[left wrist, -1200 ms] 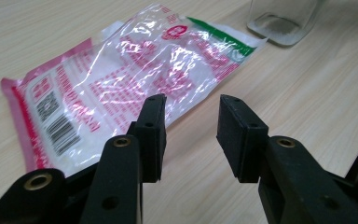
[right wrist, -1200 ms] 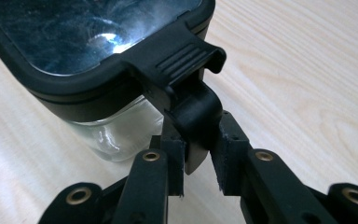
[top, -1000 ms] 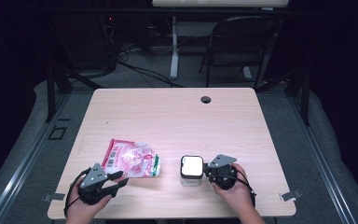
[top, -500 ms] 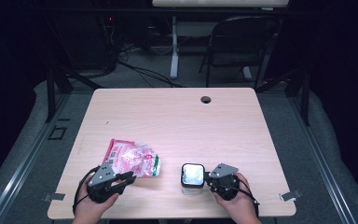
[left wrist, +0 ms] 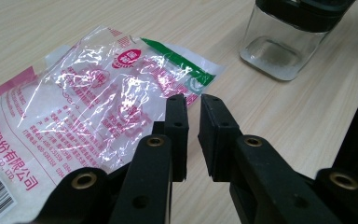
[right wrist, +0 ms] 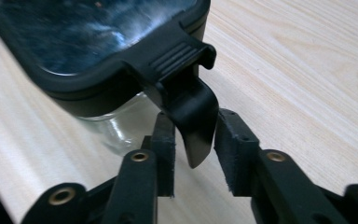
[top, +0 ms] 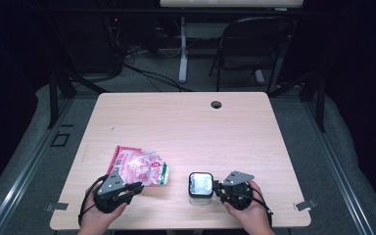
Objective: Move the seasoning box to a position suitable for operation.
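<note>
Near the front edge of the table (top: 186, 117) stands a small glass jar (top: 200, 184) with a black clip lid; the right gripper (right wrist: 193, 154) has its jaws narrowly apart around the lid's latch tab (right wrist: 193, 116), not visibly pinching it; glass is hard, slick and breakable, so the tab looks the safer hold. The left gripper (left wrist: 193, 126), jaws narrow and empty, hovers at the edge of a crinkly plastic bag (left wrist: 88, 107) (light, limp, slippery) toward the front-left corner.

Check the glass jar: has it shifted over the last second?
No. The glass jar sits equally far right of the plastic bag.
</note>
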Motion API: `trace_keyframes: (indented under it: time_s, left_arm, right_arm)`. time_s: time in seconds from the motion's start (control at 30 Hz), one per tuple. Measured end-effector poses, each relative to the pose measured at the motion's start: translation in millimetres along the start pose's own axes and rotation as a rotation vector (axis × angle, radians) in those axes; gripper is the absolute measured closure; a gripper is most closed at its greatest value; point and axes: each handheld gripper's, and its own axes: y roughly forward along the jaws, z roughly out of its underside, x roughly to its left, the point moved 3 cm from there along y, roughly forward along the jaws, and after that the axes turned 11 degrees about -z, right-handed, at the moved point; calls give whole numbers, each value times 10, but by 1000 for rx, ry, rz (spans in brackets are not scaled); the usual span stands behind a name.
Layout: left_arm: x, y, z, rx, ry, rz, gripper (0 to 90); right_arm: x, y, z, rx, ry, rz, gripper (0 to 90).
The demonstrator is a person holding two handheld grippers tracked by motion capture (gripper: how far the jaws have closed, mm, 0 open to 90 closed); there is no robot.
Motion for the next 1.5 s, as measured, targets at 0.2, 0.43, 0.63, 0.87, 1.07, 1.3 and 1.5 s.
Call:
trace_keyframes:
  time_s: [0.2, 0.43, 0.63, 0.87, 1.07, 1.3, 1.5]
  left_arm:
    - [1, -27, -26, 9, -7, 11, 836]
    - [0, -13, -179, 14, -3, 14, 869]
    - [-40, 119, -331, 64, 4, 34, 891]
    - [-113, 242, -507, 66, 6, 74, 896]
    - [-190, 297, -679, 66, 25, 90, 900]
    - [-304, 362, -848, 70, 62, 124, 900]
    - [-374, 411, -888, 63, 88, 140, 888]
  right_arm:
    - [21, -189, -42, -12, 2, -23, 631]
    - [0, -398, -125, 1, 35, -36, 668]
    - [-22, -468, -236, 20, 72, -59, 692]
    - [-8, -481, -386, 41, 62, -49, 741]
    - [22, -452, -525, 48, 39, -15, 752]
    - [59, -470, -635, 31, 52, -7, 741]
    - [95, -499, -671, 37, 47, -64, 796]
